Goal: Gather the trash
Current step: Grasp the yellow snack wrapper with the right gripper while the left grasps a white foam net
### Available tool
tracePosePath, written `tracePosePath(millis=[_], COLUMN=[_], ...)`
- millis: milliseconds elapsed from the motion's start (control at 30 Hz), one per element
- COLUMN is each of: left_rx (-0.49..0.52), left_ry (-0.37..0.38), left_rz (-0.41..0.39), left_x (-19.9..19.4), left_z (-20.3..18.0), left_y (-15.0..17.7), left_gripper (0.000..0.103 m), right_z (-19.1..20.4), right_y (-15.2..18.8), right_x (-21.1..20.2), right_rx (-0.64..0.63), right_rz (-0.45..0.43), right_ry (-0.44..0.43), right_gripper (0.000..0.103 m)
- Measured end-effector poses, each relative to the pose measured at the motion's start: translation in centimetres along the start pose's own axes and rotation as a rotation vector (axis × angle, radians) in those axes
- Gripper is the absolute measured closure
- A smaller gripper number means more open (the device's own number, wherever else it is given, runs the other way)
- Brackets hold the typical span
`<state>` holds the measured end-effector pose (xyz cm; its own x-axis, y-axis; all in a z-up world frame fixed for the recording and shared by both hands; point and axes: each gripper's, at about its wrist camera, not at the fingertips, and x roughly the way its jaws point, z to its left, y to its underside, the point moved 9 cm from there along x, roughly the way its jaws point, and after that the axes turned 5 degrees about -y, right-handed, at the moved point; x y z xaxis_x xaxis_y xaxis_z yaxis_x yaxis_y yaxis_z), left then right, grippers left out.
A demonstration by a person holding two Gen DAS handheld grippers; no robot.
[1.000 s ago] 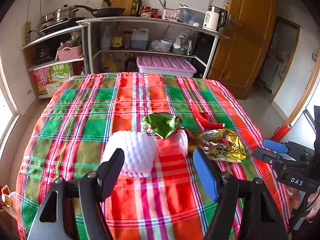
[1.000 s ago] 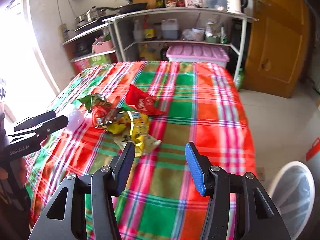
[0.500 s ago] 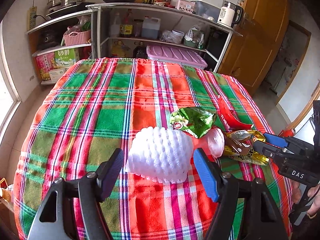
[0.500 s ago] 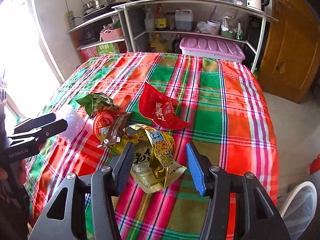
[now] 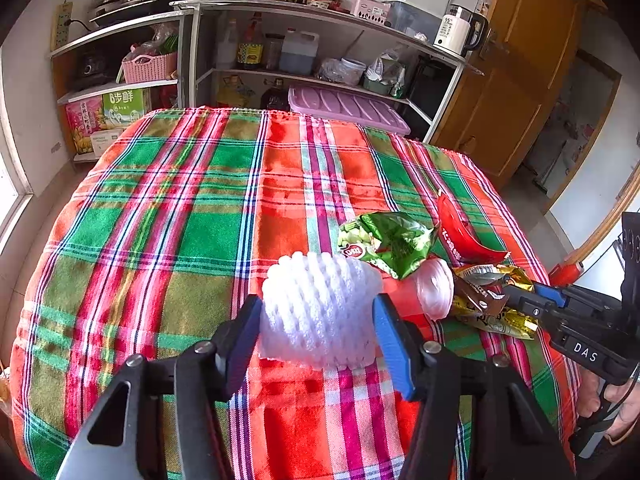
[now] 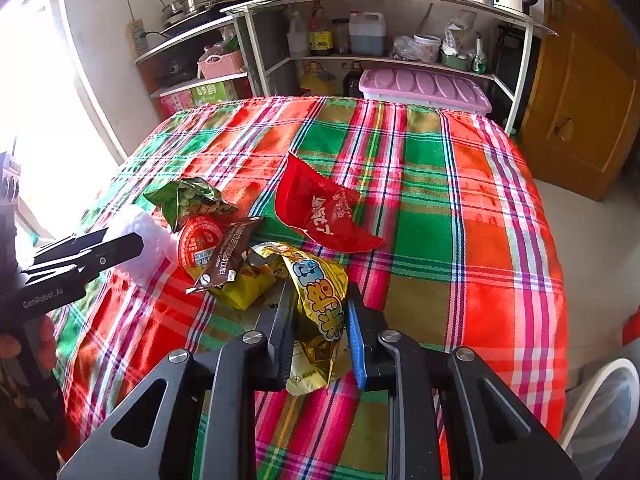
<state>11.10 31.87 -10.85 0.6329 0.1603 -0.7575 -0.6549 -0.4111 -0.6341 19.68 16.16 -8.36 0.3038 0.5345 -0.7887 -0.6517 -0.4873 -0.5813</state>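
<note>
Right wrist only: white bin

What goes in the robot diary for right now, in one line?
left tool: closed around white foam fruit net | right tool: closed around crinkled gold foil snack bag | both items on plaid tablecloth

A white foam fruit net lies on its side beside a crumpled green snack bag. A red-lidded plastic cup lies tipped, a brown coffee sachet across it, touching a crinkled gold wrapper. A red packet lies just beyond.
</note>
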Motion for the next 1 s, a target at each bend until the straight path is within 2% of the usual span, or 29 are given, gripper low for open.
tracePosePath(millis=[300,567,1000], left_rx=[0.018,0.004,0.007], left_ry=[-0.006,-0.003,0.032], left_rz=[-0.013,-0.045,-0.1], left_x=[-0.3,-1.6,-4.7], left_z=[-0.1,-0.1,-1.6], left_y=[-0.1,-0.3,-0.6], left_gripper=[0.076,0.078,0.078], right_z=[0.1,0.1,-0.7], right_y=[0.3,0.2,0.2], right_x=[-0.4,-1.4,-4.6], right_rx=[0.007,0.018,0.076], right_rz=[-0.013,-0.049,-0.122], right_ry=[-0.007,-0.015,-0.022], right_gripper=[0.084,0.089,0.089])
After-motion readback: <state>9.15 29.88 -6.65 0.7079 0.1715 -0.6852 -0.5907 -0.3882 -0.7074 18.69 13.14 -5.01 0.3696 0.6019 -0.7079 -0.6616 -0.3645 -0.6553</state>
